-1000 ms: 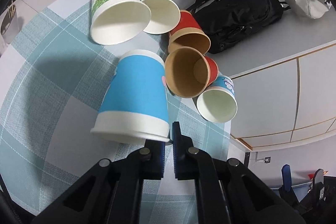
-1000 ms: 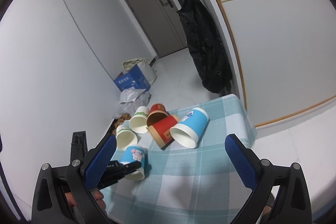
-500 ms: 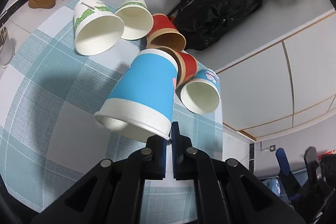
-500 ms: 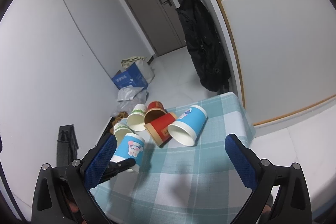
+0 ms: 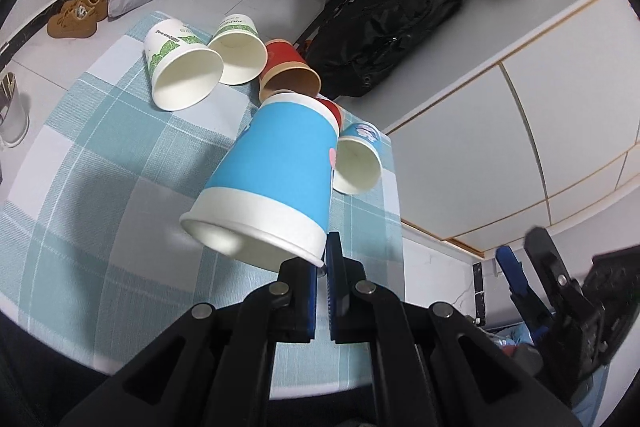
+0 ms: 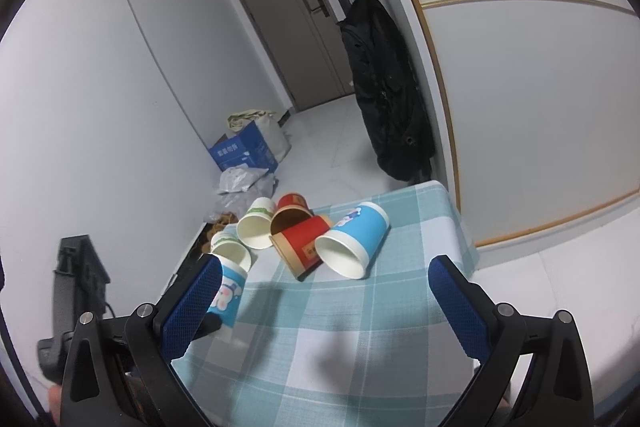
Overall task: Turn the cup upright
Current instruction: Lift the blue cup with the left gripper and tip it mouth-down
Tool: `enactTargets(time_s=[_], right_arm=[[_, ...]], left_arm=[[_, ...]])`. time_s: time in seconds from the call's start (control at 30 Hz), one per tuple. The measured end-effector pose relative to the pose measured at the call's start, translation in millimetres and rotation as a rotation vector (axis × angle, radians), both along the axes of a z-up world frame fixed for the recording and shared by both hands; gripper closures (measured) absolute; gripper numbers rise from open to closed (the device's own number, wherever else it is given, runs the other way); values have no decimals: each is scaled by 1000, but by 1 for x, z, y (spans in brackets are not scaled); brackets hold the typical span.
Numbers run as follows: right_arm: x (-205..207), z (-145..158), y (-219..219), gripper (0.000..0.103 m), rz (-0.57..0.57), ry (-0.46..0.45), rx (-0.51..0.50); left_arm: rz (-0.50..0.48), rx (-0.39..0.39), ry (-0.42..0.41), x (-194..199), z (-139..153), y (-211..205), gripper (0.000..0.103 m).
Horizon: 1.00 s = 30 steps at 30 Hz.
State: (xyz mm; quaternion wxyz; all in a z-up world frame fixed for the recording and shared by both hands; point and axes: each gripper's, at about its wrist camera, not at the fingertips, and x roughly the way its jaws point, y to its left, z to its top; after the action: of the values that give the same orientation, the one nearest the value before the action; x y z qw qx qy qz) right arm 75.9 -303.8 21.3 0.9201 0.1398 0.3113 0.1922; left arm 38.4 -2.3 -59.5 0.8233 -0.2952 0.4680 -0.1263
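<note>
Blue cup (image 5: 280, 171) hangs above the checked tablecloth (image 5: 100, 155), pinched by its white rim between the jaws of the left gripper (image 5: 322, 269), which are pressed nearly together on the rim wall. The cup is tilted, with its mouth turned down toward the camera and its base pointing away toward 12 o'clock. In the right wrist view the same cup (image 6: 229, 291) shows at about 9 o'clock, partly behind a blue finger pad (image 6: 192, 311), with a cartoon print on its side.

Behind it on the cloth lie five more cups on their sides. Two white cups with green print (image 5: 180, 71) (image 5: 240, 51) sit at 11 o'clock of the held cup. A red cup (image 5: 288, 71) sits at 12 o'clock, touching the nearer white one. A second red cup (image 6: 300, 245) lies beside another blue cup (image 5: 358, 159), whose mouth faces the camera at 3 o'clock of the held one.

The right gripper (image 6: 324, 301) hovers over the near part of the cloth with its jaws spread wide and nothing between them.
</note>
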Motion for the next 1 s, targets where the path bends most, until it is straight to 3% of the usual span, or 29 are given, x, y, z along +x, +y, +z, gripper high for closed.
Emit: enactTargets(time_s=[0.33,0.6,0.87,1.0], right_arm=[[-21,-1,14,0,70,-31,-56],[-31,-3,16,0,71,-31,-58],[-34,-6,22,0,76,-25,-91],[-34,-7,21,0,69,-21,-95]], left_arm=[[-5,-6,-32,-32,11,12,103],[-13,-35,8,-47,-19,12,103],[-16,19,13,-36,-39,3,103],[-14,-2,40,-33,-47,8,103]])
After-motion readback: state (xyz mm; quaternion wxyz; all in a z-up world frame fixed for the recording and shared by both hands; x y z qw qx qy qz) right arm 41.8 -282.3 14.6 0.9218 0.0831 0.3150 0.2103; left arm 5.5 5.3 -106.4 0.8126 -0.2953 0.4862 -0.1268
